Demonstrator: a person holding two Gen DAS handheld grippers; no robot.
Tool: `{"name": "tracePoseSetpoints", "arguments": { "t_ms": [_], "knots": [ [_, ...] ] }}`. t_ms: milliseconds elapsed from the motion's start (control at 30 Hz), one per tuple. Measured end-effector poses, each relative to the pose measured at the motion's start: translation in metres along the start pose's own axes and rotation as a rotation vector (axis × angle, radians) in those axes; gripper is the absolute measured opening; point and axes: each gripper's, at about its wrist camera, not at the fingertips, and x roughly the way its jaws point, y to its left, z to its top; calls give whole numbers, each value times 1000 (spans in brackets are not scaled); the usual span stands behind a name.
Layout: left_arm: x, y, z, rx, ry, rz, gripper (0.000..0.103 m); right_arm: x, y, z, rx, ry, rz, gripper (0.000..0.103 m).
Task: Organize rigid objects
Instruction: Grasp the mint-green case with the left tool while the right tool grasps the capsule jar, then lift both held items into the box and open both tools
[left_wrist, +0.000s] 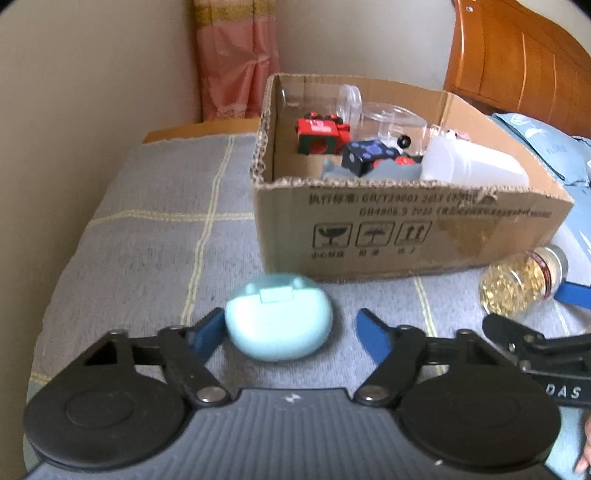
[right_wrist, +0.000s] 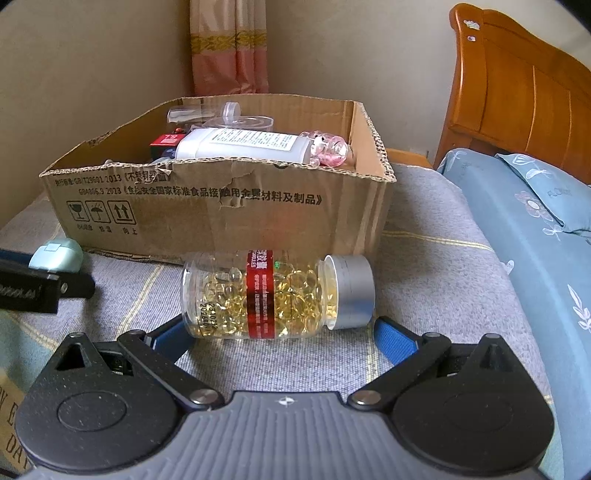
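A pale teal hinged case (left_wrist: 277, 320) lies on the grey blanket between the fingers of my left gripper (left_wrist: 291, 334), which is open; its left finger is at the case's side, the right finger stands apart. The case also shows in the right wrist view (right_wrist: 56, 254). A clear bottle of yellow capsules (right_wrist: 275, 293) with a red label and silver cap lies on its side in front of the cardboard box (right_wrist: 221, 206). My right gripper (right_wrist: 279, 334) is open, its fingers at either end of the bottle. The bottle also shows in the left wrist view (left_wrist: 522, 286).
The cardboard box (left_wrist: 406, 236) holds a red toy (left_wrist: 321, 134), a dark blue block (left_wrist: 369, 155), a white bottle (right_wrist: 240, 146), clear lids and a pink item (right_wrist: 328, 149). A blue floral pillow (right_wrist: 535, 229) and a wooden headboard (right_wrist: 517, 88) are to the right. A wall is behind.
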Motion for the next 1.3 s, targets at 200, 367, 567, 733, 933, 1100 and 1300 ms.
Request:
{"name": "tracePoseSetpoints", "arguments": {
  "t_ms": [200,367,567,733,933,1100,1300],
  "knots": [
    [-2,3,-1,4,-12,2,61,-3,3,7,-22,15,19,103],
    [-3,3,0,7,0,1,61,-7,5,14,-32,0,34,103],
    [-4,4,2,43,13,-19,60,-4,11,19,-96,32,10,98],
    [-4,6,5,97,36,-41,60,-6,10,20,-135,47,43,97],
    [-8,8,6,156,77,-85,60,-14,5,22,-165,81,124,97],
    [-17,8,5,216,94,-107,60,-27,3,23,-199,102,167,97],
    [-33,5,9,258,104,-137,60,-42,5,25,-247,112,188,97]
  ]
}}
